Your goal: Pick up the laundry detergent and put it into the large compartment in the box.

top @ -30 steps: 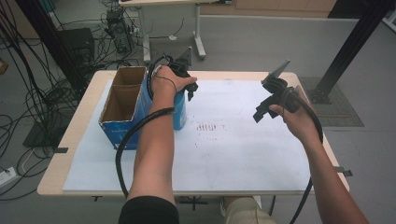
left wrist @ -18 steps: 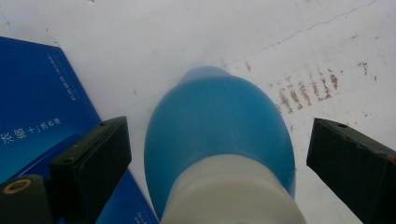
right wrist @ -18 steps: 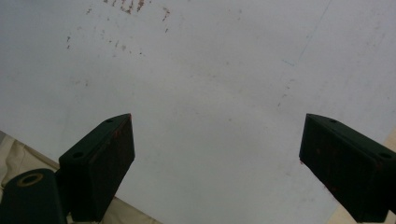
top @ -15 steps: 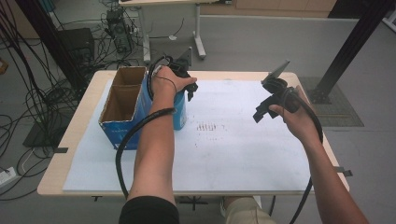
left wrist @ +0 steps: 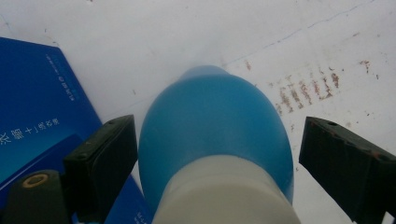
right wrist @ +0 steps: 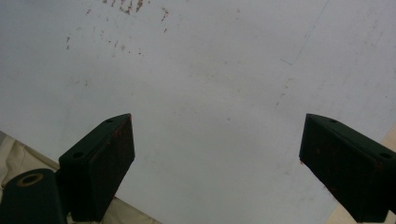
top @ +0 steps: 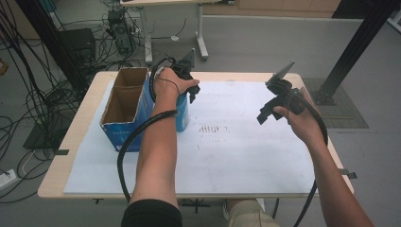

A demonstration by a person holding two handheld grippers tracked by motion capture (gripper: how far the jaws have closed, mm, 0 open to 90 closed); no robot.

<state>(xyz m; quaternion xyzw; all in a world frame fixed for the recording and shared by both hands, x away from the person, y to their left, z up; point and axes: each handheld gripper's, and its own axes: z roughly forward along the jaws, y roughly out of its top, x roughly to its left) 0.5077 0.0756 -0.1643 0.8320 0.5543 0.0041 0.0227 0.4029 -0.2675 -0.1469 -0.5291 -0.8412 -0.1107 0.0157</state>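
We start from the table (top: 85, 142), its top covered by a white sheet (top: 246, 151); at about nine o'clock on that sheet stands the open cardboard box (top: 124, 106) with blue sides, and just beside its three o'clock wall stands the blue bottle (left wrist: 212, 126) with the white cap (left wrist: 224, 191), upright and seen from above in the left gripper view; we cannot tell whether bottle and box touch.

Our left tongs (top: 189, 92) hang over the bottle with the neck between the jaws; they have just been closing, yet the left pad (left wrist: 109, 161) sits at the bottle's shoulder, perhaps just brushing it, while the right pad (left wrist: 343, 165) stands well apart, so nothing is gripped yet; our right tongs (right wrist: 215, 163) are released and empty, held above bare sheet at three o'clock.

To do this grasp well, we judge that the tongs should shift toward the free pad's side until the cap sits midway between the pads; otherwise one pad may arrive first and push the bottle over or against the box; we should close on the cap or just below it, where the sides look straight, since the rounded shoulder may let the pads slide; then lift straight up, clear of the box wall; the right tongs can wait where they are.
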